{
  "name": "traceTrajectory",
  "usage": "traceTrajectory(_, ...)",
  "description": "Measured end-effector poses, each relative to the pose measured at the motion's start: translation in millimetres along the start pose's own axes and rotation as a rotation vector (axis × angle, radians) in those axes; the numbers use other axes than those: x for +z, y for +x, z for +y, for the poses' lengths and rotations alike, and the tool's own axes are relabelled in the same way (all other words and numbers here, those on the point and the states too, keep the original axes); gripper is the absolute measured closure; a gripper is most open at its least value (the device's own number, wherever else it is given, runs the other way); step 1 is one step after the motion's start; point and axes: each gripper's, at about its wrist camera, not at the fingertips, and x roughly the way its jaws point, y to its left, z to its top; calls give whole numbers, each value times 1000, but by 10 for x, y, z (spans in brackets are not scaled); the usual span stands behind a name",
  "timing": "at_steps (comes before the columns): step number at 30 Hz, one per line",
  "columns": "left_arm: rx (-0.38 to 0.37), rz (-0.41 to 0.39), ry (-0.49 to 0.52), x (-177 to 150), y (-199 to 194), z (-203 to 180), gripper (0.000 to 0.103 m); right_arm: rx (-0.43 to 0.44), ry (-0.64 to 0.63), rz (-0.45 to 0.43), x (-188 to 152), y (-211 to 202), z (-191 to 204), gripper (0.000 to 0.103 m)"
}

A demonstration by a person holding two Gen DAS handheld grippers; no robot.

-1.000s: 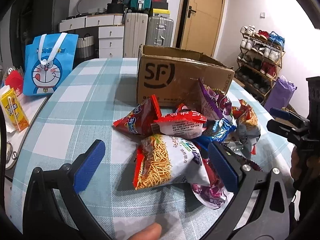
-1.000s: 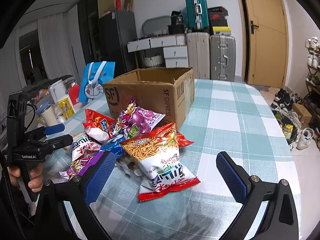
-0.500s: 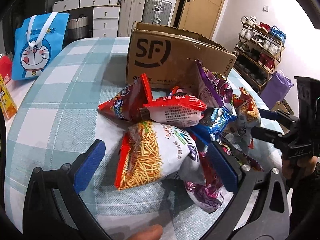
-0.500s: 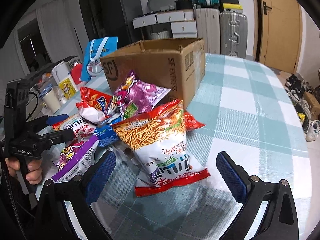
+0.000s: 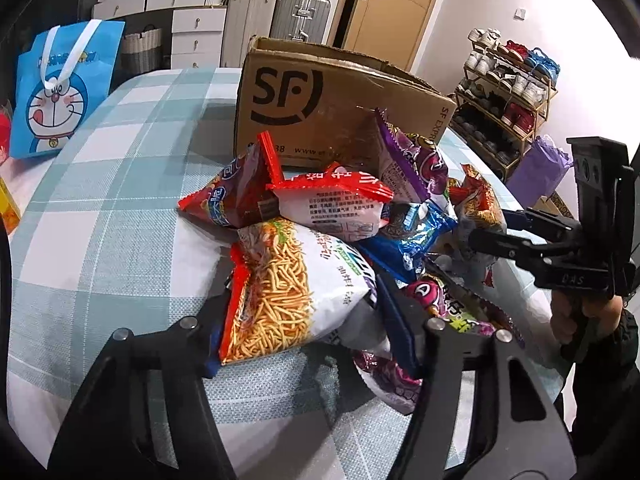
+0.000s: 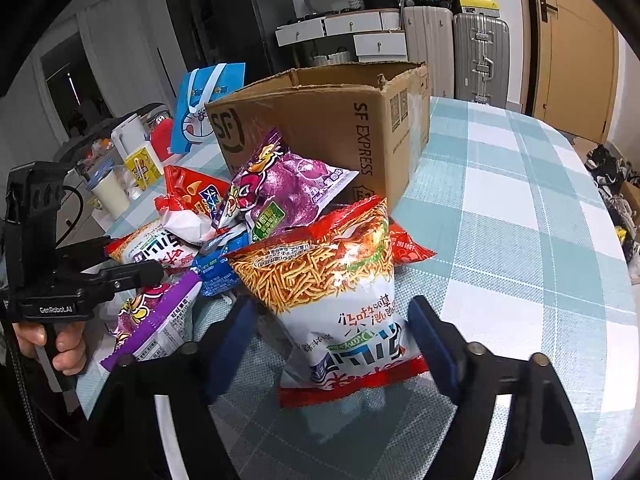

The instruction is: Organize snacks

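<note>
A heap of snack bags lies on the checked tablecloth in front of an open SF cardboard box (image 5: 340, 112). My left gripper (image 5: 300, 320) has closed its blue pads on both sides of a white noodle-snack bag (image 5: 292, 292) at the near side of the heap. My right gripper (image 6: 336, 340) has narrowed around a second noodle-snack bag (image 6: 340, 288); its pads stand at the bag's sides, contact unclear. Purple (image 6: 280, 192), red (image 5: 228, 196) and blue (image 5: 404, 236) bags lie between. Each gripper shows in the other's view, the right one (image 5: 520, 236) and the left one (image 6: 120, 272).
A blue Doraemon bag (image 5: 60, 88) stands at the table's far left. Cups and a yellow carton (image 6: 144, 164) crowd the left edge. Suitcases (image 6: 480, 56), drawers and a door are behind. A shoe rack (image 5: 508, 96) stands to the right of the table.
Both grippers moved forward into the heap and their jaws closed in, the left onto its noodle-snack bag, the right to the sides of its own bag.
</note>
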Motion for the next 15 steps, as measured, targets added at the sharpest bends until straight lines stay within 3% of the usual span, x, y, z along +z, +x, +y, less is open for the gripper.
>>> traceTrajectory(6, -1, -17, -2, -28, -99, 57, 48, 21, 6, -41, -52, -144, -14, 56)
traceTrajectory(15, -17, -75, -3, -186, -438, 75, 51, 24, 15, -143, -101, -431, -2, 58)
